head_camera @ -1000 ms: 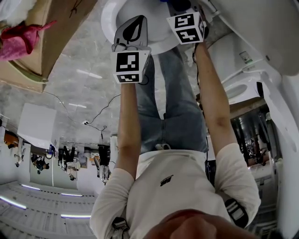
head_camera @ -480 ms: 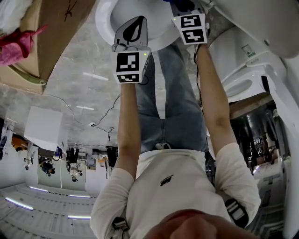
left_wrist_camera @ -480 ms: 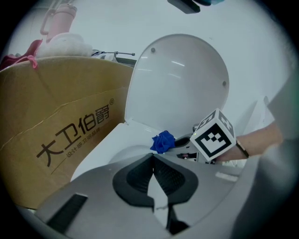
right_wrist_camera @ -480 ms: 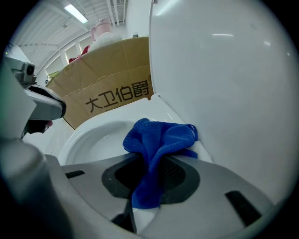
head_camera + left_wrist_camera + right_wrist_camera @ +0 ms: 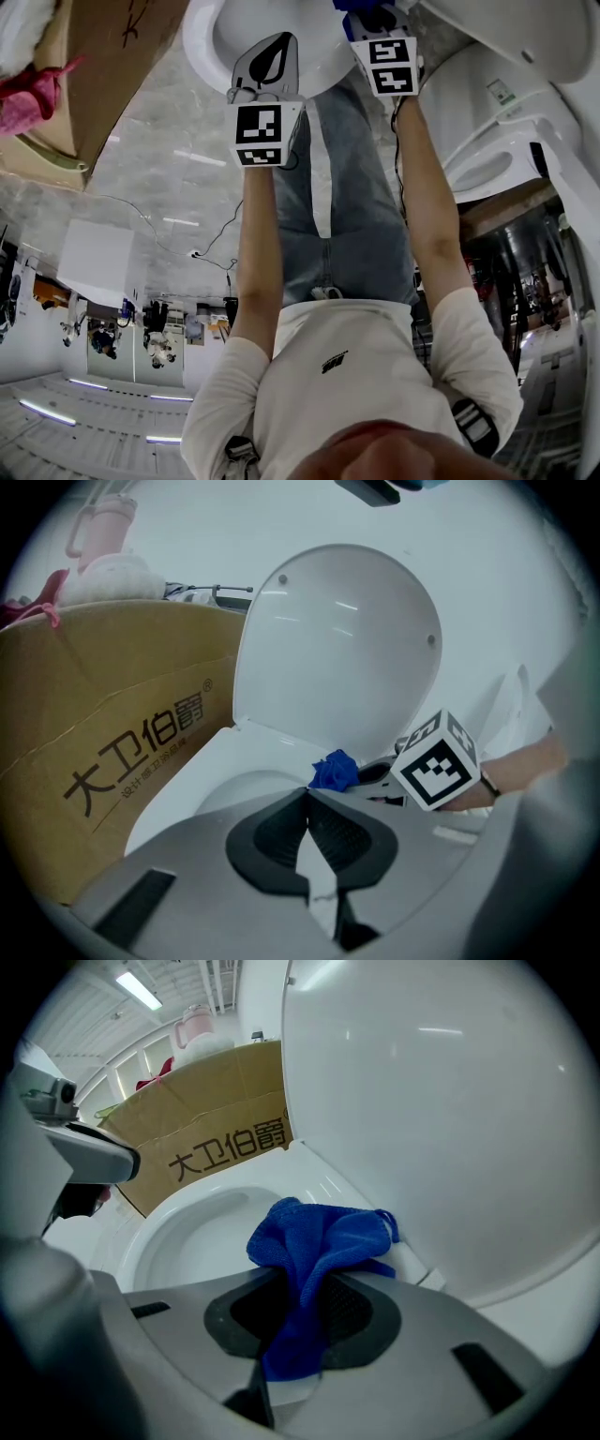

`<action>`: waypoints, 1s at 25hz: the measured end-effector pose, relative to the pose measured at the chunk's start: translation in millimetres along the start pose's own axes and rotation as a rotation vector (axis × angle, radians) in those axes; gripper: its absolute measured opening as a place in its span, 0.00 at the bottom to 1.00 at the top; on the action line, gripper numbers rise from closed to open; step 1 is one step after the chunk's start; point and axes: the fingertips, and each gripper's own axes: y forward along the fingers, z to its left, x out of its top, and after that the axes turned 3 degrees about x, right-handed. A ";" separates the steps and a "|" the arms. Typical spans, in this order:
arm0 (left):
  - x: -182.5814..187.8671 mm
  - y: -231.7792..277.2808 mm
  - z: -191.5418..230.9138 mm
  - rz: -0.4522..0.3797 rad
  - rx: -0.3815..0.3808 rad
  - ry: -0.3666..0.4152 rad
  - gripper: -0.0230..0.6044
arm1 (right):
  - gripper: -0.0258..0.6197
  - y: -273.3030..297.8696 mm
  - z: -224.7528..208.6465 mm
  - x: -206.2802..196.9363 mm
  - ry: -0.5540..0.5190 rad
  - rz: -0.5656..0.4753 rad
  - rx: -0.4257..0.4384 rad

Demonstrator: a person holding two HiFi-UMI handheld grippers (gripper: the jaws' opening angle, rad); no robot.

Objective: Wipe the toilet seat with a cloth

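A blue cloth (image 5: 319, 1241), soft, looped in weave and crumpled into folds, is pinched between the dark ribbed jaws of the right gripper (image 5: 302, 1288). The jaws are closed on its lower part, and the bunched upper part is left standing free above them. The cloth is held over the rear of the toilet seat (image 5: 323, 1183), close beneath the raised lid (image 5: 450, 1101); whether seat and cloth touch cannot be made out. Seat, bowl and lid are seen to be white, smooth and glossy, the lid a rounded oval with small bumpers on its inner face.

The jaws of the left gripper (image 5: 307, 799) are pressed together with nothing between them, and they are held above the front of the bowl. A brown cardboard box (image 5: 112, 752), matt and printed with dark characters, is seen just beside the toilet.
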 end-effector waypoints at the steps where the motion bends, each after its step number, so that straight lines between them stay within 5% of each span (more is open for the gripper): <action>1: -0.8 -0.3 -2.9 0.001 -0.004 0.005 0.05 | 0.18 -2.6 -1.0 -3.9 0.004 0.001 -0.004; 15: -14.5 -13.0 -30.9 0.009 -0.038 0.049 0.05 | 0.18 -24.7 1.4 -50.5 0.063 0.036 -0.033; 25: -15.2 -46.8 -49.2 0.024 -0.046 0.045 0.05 | 0.18 -77.8 32.1 -55.7 -0.025 0.055 -0.021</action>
